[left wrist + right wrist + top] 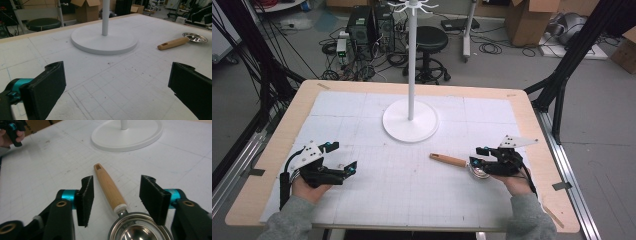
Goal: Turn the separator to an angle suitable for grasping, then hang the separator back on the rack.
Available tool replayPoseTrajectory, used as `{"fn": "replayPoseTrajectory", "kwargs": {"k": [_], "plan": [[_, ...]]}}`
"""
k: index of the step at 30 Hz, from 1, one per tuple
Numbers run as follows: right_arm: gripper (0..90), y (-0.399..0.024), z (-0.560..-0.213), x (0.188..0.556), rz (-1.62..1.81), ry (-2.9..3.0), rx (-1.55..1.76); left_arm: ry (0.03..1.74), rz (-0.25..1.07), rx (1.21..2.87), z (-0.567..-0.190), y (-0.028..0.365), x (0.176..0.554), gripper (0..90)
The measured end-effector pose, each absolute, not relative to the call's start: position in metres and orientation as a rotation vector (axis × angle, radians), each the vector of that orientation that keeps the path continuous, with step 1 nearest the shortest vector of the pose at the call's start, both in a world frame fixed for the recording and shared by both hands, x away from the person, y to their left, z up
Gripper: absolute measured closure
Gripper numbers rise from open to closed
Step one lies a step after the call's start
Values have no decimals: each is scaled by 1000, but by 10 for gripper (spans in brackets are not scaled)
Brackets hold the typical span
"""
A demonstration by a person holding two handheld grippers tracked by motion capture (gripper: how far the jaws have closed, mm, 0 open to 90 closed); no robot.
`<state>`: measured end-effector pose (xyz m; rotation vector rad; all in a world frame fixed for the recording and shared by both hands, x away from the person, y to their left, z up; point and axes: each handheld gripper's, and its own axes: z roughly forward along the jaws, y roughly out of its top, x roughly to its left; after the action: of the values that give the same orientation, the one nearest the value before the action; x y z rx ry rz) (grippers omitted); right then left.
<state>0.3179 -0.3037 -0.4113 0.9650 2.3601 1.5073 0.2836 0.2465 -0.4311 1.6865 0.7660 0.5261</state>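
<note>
A wooden-edged table [302,107] carries a white gridded mat [412,185] over most of its top. On the mat, a white stand's round base [410,122] sits toward twelve o'clock, and a wooden-handled metal ladle [452,161] lies toward four o'clock.

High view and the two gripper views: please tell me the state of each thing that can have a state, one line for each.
Left gripper: open, nothing between its jaws, held over the mat.
Right gripper: open, jaws on either side of the ladle's handle, not closed on it.
Ladle: lying flat on the mat, not gripped.
White stand: upright on its round base.
</note>
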Motion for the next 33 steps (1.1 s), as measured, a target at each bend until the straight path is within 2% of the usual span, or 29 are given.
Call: {"fn": "replayPoseTrajectory", "kwargs": {"k": [4,9,33], "plan": [[281,-300,-409,317,1476,2350,915,763,526,1685,-431,247,283,18],[153,-300,-408,318,1480,2370,909,764,524,1689,-431,247,283,18],[142,-290,-404,327,1307,2544,681,765,508,1702,-431,246,281,18]]}}
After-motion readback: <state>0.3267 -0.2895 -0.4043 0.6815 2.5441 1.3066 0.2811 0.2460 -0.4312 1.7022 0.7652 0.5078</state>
